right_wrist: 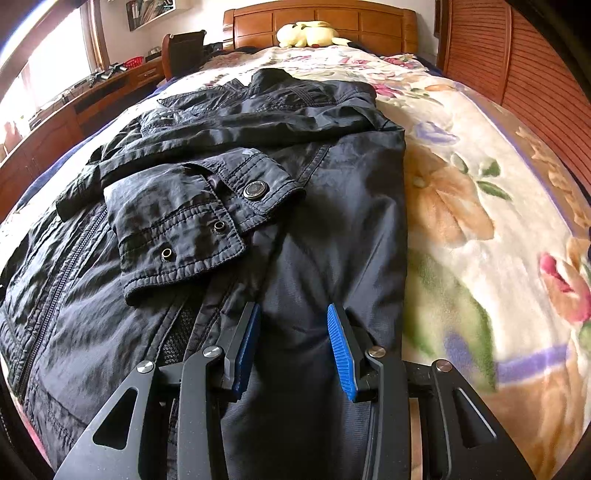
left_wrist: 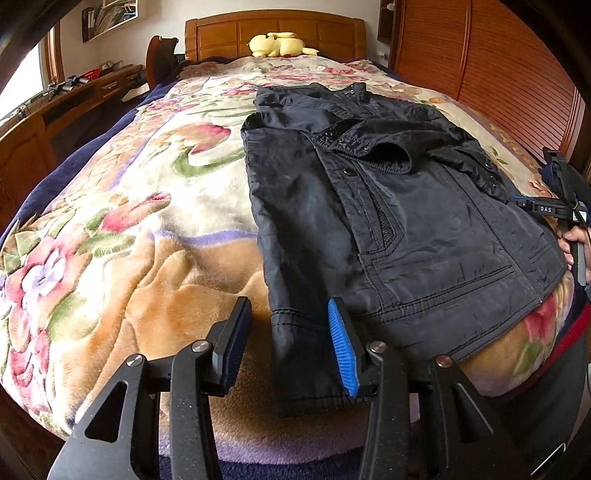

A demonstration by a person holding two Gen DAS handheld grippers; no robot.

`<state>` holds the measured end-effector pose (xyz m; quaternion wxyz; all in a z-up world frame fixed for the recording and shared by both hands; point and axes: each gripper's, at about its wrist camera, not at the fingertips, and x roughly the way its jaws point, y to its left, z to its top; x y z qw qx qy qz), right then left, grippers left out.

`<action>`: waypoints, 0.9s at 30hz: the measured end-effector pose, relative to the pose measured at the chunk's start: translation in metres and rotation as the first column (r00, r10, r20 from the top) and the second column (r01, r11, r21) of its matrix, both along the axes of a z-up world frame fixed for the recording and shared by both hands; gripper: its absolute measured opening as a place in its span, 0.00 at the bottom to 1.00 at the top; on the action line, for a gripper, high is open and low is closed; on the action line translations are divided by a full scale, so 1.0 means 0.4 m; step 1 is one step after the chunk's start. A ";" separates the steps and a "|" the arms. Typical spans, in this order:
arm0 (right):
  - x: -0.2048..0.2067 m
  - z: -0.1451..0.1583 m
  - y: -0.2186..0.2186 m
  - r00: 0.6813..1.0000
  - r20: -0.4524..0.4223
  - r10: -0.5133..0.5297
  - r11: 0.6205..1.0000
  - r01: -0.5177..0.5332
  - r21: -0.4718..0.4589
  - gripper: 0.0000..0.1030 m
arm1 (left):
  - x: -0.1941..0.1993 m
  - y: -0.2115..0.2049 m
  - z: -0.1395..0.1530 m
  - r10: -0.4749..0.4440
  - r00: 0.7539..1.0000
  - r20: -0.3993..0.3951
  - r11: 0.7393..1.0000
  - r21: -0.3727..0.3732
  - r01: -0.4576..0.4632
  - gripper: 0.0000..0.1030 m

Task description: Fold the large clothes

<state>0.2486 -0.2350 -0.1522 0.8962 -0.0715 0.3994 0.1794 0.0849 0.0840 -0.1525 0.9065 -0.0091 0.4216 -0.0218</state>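
- So there's a dark navy nylon jacket with snap buttons and a zip front (left_wrist: 399,206) laid flat on the bed, on top of a fuzzy cream floral blanket (left_wrist: 122,206). It sits toward the foot of the bed, collar pointing at the wooden headboard (left_wrist: 275,35).
- Both sleeves look folded in already: one runs straight down the jacket's left edge, and the other lies across the chest with its snap-button cuff (right_wrist: 184,225) on top.
- The left tongs (left_wrist: 286,347) are spread, straddling the end of that straight sleeve near the hem. The blue pads aren't pressing on it, so nothing's actually gripped there.
- The right tongs (right_wrist: 291,347) hover low over the jacket's right side near the hem, jaws partly apart with fabric under and between them. I don't see cloth bunched up in the pads, so I'd call them spread and not pinching.
- My read: sides are done, and this is the setup for the bottom-to-top fold.
- Next move probably needs both tongs to close on the hem corners, catching sleeve and body layers together, then lift evenly and carry the bottom up toward the collar.
- Slippery fabric, so a shallow bite could let a layer slide out and mess up the sleeve folds.
- Yellow plush toy (left_wrist: 280,44) up by the headboard is well out of the way.
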 end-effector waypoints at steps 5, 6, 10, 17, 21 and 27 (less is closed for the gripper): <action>-0.034 0.026 0.011 1.000 0.013 -0.008 0.997 0.009 -0.076 0.38 | 0.001 0.002 -0.001 -0.003 1.000 0.003 1.000 -0.004 0.003 0.43; -0.047 0.032 0.006 1.000 0.006 -0.005 0.997 0.005 -0.075 0.38 | 0.000 0.002 -0.002 -0.004 1.000 0.005 1.000 -0.006 0.004 0.43; -0.127 0.051 -0.032 1.000 0.023 0.001 0.996 0.001 -0.090 0.38 | -0.002 0.003 -0.005 -0.010 1.000 0.017 1.000 -0.012 0.010 0.43; -0.221 0.066 -0.105 1.000 -0.017 -0.026 0.995 0.024 -0.100 0.60 | -0.001 0.003 -0.008 -0.008 1.000 0.019 1.000 -0.009 0.008 0.43; -0.237 0.071 -0.123 0.998 -0.030 -0.063 0.996 0.061 -0.073 0.65 | 0.000 0.003 -0.006 -0.010 1.000 0.010 1.000 -0.007 0.010 0.43; -0.271 0.077 -0.115 0.999 -0.029 -0.033 0.999 0.033 -0.012 0.65 | -0.006 -0.004 0.002 -0.026 1.000 -0.010 1.000 0.008 0.026 0.43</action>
